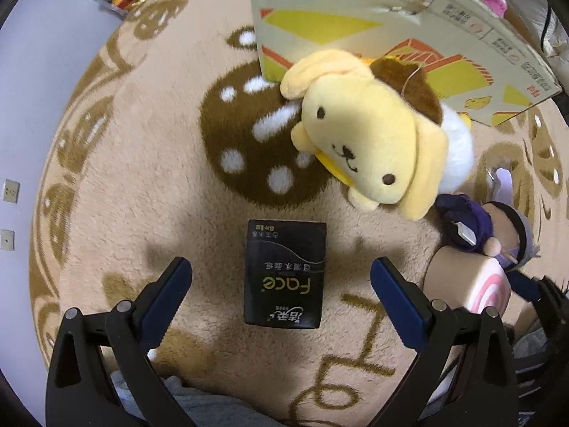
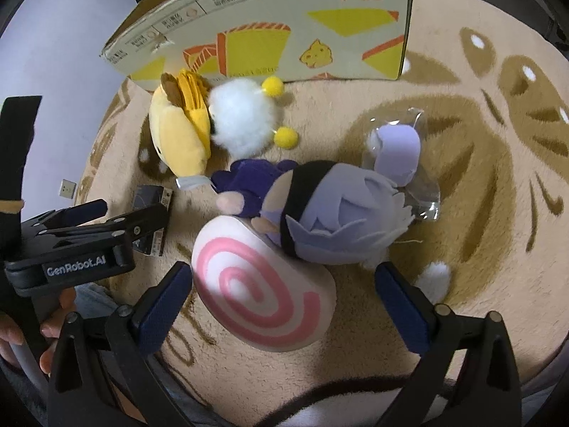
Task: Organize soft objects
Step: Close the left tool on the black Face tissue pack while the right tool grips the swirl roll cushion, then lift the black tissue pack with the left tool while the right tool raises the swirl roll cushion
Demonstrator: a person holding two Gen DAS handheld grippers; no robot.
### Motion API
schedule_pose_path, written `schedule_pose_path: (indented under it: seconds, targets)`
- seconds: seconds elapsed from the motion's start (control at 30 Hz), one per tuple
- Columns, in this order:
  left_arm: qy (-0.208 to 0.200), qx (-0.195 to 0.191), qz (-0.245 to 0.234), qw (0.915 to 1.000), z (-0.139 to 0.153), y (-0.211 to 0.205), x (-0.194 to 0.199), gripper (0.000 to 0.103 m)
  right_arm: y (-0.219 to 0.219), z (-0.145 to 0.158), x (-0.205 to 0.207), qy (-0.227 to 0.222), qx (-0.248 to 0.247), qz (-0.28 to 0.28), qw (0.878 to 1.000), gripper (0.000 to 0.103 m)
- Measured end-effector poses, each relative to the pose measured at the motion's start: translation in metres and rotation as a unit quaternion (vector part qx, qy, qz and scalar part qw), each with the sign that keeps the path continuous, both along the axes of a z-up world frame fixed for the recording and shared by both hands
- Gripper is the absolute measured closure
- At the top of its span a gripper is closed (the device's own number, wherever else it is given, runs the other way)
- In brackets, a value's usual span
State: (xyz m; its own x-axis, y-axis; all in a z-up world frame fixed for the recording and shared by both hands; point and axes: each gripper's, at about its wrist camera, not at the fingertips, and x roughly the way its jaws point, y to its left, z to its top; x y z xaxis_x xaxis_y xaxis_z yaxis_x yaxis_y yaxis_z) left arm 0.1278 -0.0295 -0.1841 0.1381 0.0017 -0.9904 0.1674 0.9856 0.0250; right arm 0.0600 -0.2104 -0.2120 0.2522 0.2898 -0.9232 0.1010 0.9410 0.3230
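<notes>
Spread left gripper (image 1: 281,277) fingers flank a black tissue pack (image 1: 284,274) lying lengthwise, near to far, on the rug (image 1: 142,178). Right gripper (image 2: 284,281), fingers spread, frames a swirl plush (image 2: 263,284), partly covered by a purple doll (image 2: 330,213).

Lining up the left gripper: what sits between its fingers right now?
In the left wrist view, the black tissue pack lies on the rug between the open left gripper fingers, touching neither.
</notes>
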Motion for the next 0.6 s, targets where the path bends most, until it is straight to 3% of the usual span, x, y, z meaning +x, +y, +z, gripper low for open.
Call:
schedule_pose_path:
  seconds: [0.03, 0.2, 0.3, 0.37, 0.6]
  targets:
    - [0.002, -0.001, -0.001, 1.0, -0.001, 0.0, 0.001, 0.007, 0.001, -0.001, 0.0, 0.003, 0.003, 0.002, 1.0, 0.005]
    - [0.024, -0.021, 0.001, 0.9995, -0.009, 0.002, 0.004, 0.033, 0.007, -0.005, 0.0, 0.011, 0.016, 0.017, 1.0, 0.023]
    - [0.029, -0.03, 0.002, 0.9991, -0.011, 0.002, 0.003, 0.051, 0.011, -0.004, 0.0, 0.011, 0.012, 0.022, 1.0, 0.026]
    - [0.028, -0.034, 0.002, 0.999, -0.012, 0.004, 0.001, 0.058, 0.012, -0.004, 0.001, 0.012, 0.012, 0.02, 1.0, 0.027]
    - [-0.002, -0.026, -0.013, 0.9996, -0.007, -0.001, -0.009, 0.058, 0.016, -0.003, 0.002, 0.009, 0.008, 0.022, 1.0, 0.035]
